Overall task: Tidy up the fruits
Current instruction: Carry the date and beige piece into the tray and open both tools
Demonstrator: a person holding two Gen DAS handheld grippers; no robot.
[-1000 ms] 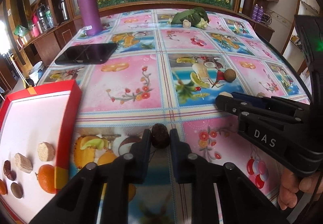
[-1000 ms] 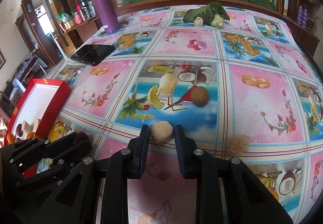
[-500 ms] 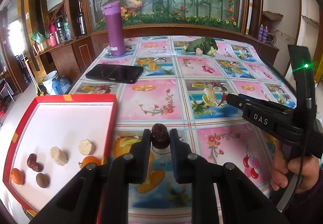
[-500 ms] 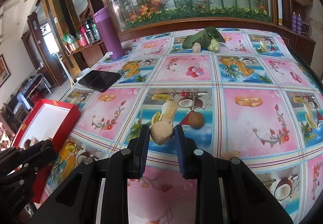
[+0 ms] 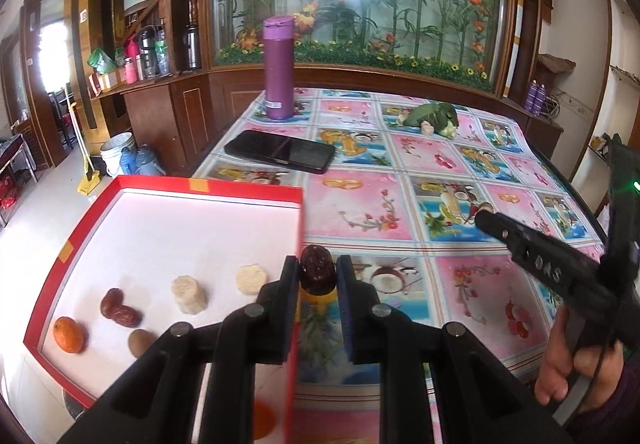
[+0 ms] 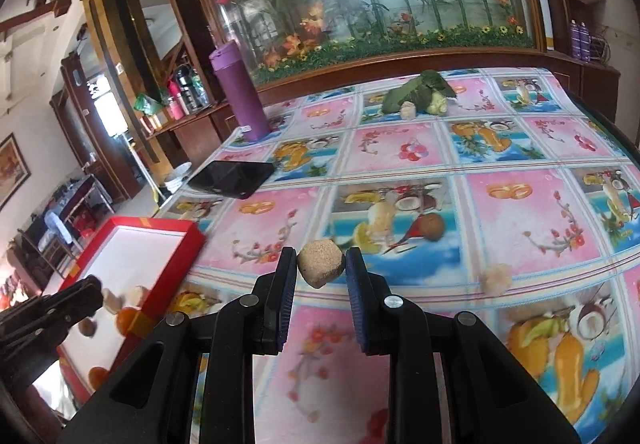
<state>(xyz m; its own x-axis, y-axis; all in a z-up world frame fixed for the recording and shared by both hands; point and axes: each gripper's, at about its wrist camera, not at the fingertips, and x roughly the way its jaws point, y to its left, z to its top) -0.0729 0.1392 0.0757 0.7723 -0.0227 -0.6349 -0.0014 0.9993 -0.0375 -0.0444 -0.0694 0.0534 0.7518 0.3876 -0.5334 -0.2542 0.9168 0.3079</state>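
Between the left pads: a dark red date (image 5: 316, 270), pinched across its middle by the left gripper (image 5: 317, 276), clear of the tablecloth.
Left of that tool: the red tray (image 5: 200, 191), its near wall just under the date; inside lie two pale chunks (image 5: 188, 294), a pair of dates (image 5: 119, 308), a small orange (image 5: 69, 334) and a brown fruit (image 5: 140, 342).
Between the right pads: a tan cut chunk (image 6: 321, 263), clamped flat face to flat face by the right gripper (image 6: 321, 272).
Ahead of the right tool: a brown round fruit (image 6: 432, 226) and another pale chunk (image 6: 496, 278) on the cloth.
Handling, judged: both pieces look light; the date's skin is glossy and may slip, so a mid-body hold suits it; the chunk looks crumbly, so gentle pressure on its flats.
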